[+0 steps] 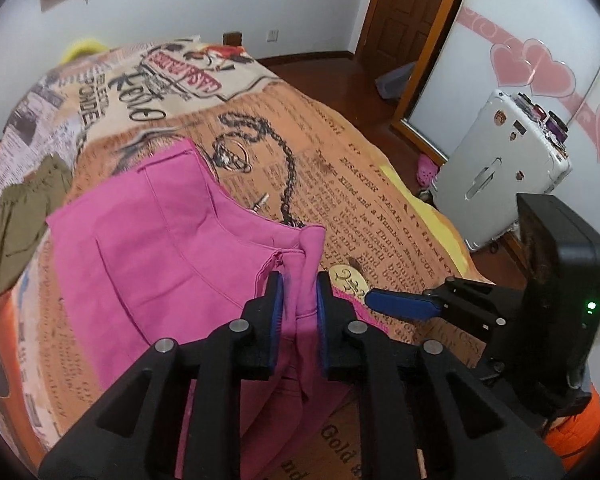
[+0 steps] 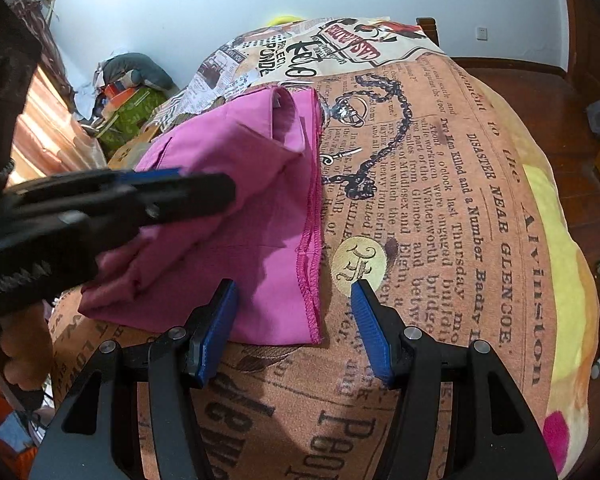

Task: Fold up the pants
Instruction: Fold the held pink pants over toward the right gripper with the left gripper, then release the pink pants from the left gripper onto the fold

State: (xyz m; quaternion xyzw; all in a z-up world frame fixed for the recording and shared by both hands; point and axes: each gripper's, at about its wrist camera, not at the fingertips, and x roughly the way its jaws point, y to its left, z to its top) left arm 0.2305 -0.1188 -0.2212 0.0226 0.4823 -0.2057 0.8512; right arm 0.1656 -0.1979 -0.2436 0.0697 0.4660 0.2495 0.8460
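Pink pants (image 1: pixel 160 248) lie partly folded on a bed covered with a newspaper-print blanket (image 1: pixel 340 152). My left gripper (image 1: pixel 298 284) is shut on a bunched fold of the pink pants near their hem. In the right wrist view the pants (image 2: pixel 260 200) lie left of centre, with their stitched hem edge near the front. My right gripper (image 2: pixel 294 292) is open and empty, its jaws straddling the hem corner just above the blanket (image 2: pixel 440 200). The left gripper (image 2: pixel 172 184) shows blurred at the left, on the pants. The right gripper (image 1: pixel 400 304) shows in the left wrist view.
An olive garment (image 1: pixel 16 224) lies on the bed's left side. A silver suitcase (image 1: pixel 500 168) stands on the wooden floor at the right, beside a mirrored wardrobe door. Clutter and a green box (image 2: pixel 136 116) sit beyond the bed's far left edge.
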